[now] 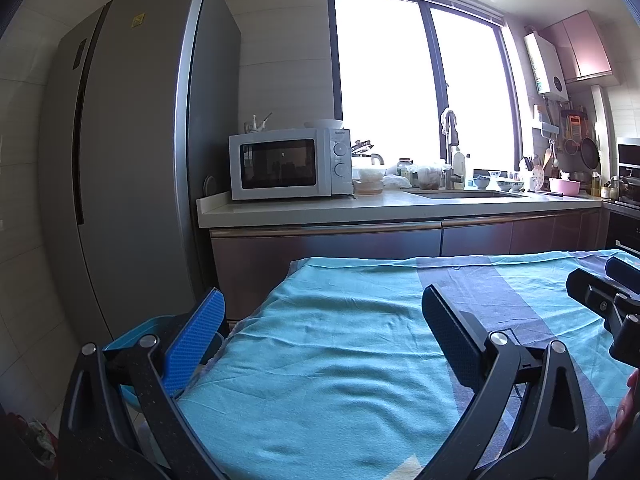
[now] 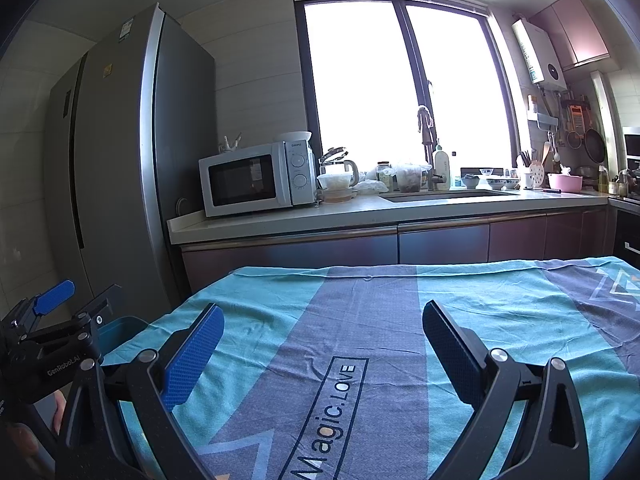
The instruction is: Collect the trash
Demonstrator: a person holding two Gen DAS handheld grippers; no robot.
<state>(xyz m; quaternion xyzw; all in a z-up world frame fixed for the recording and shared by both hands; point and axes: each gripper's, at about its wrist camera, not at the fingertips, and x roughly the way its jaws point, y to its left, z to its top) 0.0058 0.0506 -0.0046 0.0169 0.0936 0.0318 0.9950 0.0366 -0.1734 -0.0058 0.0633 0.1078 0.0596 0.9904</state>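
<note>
My left gripper is open and empty above the left part of a table covered with a teal and grey cloth. My right gripper is open and empty above the cloth's grey band printed "Magic.LOVE". A blue bin stands below the table's left edge, partly hidden behind my left finger; it also shows in the right wrist view. No trash shows on the cloth. The left gripper appears at the left edge of the right wrist view, and the right gripper at the right edge of the left wrist view.
A tall grey fridge stands at left. A kitchen counter runs behind the table with a white microwave, containers, a sink and a tap. Some rubbish-like scraps lie on the floor at the lower left.
</note>
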